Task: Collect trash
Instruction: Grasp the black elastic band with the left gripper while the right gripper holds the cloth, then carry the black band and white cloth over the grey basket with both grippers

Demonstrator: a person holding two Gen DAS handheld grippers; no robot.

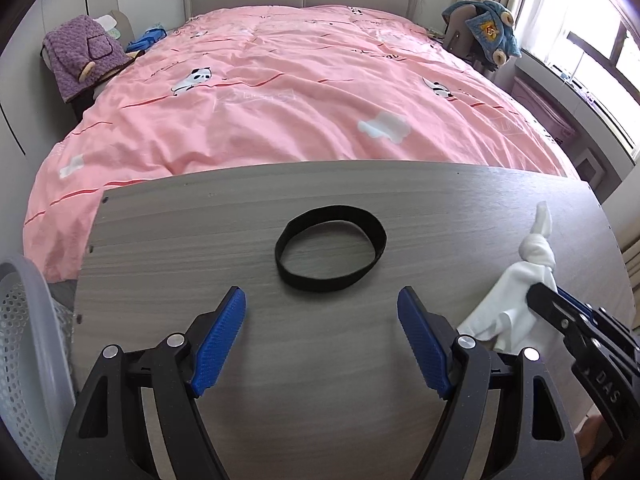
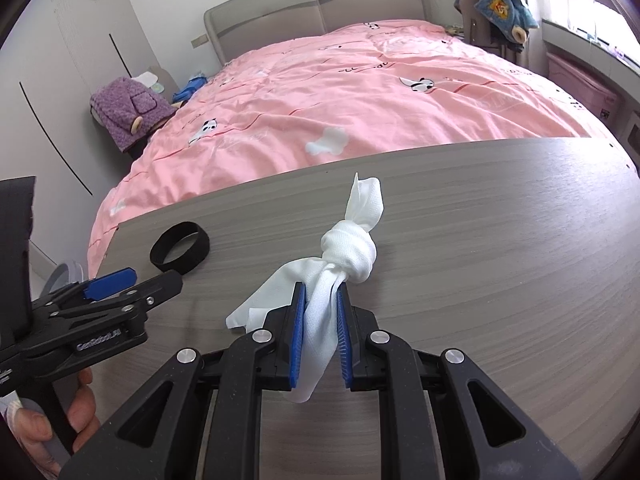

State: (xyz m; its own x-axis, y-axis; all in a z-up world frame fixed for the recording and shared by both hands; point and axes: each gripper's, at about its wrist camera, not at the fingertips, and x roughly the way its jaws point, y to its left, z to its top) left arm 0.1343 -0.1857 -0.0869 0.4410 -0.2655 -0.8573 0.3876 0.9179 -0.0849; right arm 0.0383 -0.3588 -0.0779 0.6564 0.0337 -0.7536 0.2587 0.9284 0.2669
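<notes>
A knotted white tissue (image 2: 348,252) is pinched between the blue pads of my right gripper (image 2: 322,300), which is shut on it above the grey wooden table (image 2: 500,264). From the left wrist view the same tissue (image 1: 516,292) shows at the right, with the right gripper (image 1: 538,298) closed on it. A black elastic band (image 1: 330,248) lies flat on the table (image 1: 180,248), just ahead of my left gripper (image 1: 322,304), which is open with nothing between its fingers. The band (image 2: 180,253) and the left gripper (image 2: 146,278) also appear at the left of the right wrist view.
A white perforated basket (image 1: 24,332) stands off the table's left edge. Beyond the table's far edge lies a bed with a pink duvet (image 1: 300,80). A purple garment (image 1: 86,54) sits at the bed's left, a blue one (image 1: 486,28) on a chair at right.
</notes>
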